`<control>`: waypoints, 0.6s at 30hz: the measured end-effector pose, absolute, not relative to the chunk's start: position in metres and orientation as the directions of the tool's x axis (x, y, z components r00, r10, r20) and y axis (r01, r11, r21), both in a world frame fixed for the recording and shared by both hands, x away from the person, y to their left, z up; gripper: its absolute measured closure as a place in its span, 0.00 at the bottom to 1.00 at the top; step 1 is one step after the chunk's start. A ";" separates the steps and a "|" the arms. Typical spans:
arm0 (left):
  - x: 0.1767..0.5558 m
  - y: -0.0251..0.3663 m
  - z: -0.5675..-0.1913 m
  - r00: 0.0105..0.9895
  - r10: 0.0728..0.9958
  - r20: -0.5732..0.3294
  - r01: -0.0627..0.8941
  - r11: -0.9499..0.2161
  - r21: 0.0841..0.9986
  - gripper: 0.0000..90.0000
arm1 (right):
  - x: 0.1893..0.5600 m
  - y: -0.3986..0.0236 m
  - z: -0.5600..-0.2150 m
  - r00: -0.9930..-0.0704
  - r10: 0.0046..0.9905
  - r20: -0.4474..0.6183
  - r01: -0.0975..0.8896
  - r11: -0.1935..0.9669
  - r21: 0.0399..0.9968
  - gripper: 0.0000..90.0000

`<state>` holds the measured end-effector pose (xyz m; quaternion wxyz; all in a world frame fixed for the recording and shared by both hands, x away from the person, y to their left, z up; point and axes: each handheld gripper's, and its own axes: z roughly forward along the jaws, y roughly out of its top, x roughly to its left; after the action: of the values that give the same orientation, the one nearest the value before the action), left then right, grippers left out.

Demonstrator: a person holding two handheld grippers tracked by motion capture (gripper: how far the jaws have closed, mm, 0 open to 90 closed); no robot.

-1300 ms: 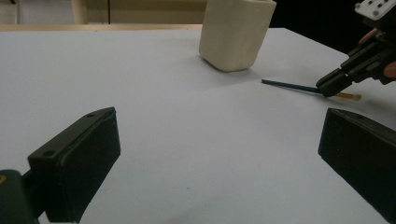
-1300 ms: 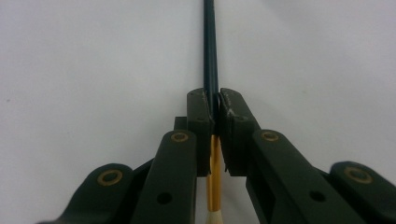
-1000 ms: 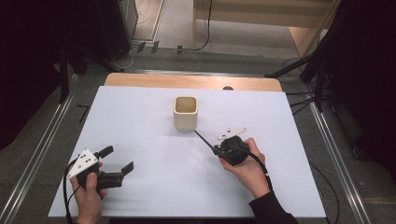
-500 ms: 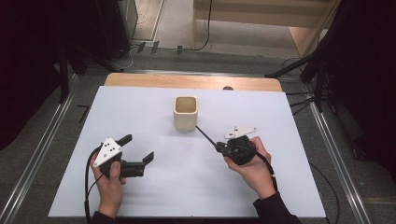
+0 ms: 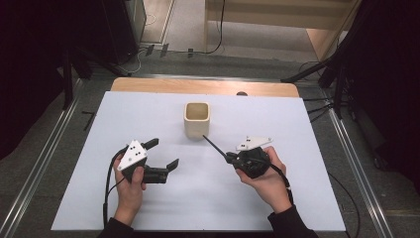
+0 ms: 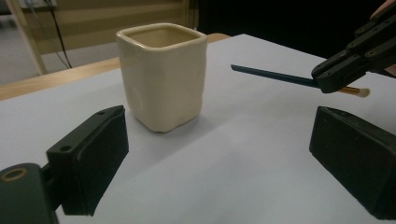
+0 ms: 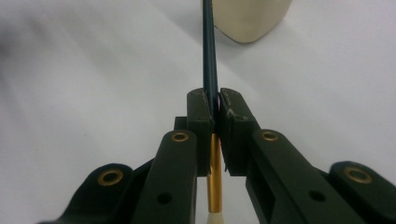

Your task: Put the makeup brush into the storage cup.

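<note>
Fingers of the right gripper (image 5: 229, 157) clamp a dark pencil (image 5: 214, 146) whose long axis points far-left at the cream cup (image 5: 197, 119) standing mid-table just beyond its tip, while the left gripper (image 5: 163, 152) waits open, near-left of the cup.

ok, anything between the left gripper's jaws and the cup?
Nothing. In the left gripper view, bare white table runs from the open left gripper to the cup.

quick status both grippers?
Left gripper: open, empty.
Right gripper: shut on the dark pencil, tip toward the cream cup.
</note>
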<state>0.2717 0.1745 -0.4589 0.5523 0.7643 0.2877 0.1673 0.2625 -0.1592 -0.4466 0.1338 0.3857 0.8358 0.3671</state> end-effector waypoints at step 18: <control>0.276 0.168 -0.457 0.883 0.448 -0.140 0.286 -0.277 0.917 0.08 | 0.251 -0.144 -0.443 -0.758 0.648 0.066 0.472 0.477 0.741 0.95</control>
<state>0.2757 0.1682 -0.4575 0.5554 0.7957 0.2305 0.0727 0.2506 -0.1441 -0.4428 0.1126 0.3288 0.8519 0.3917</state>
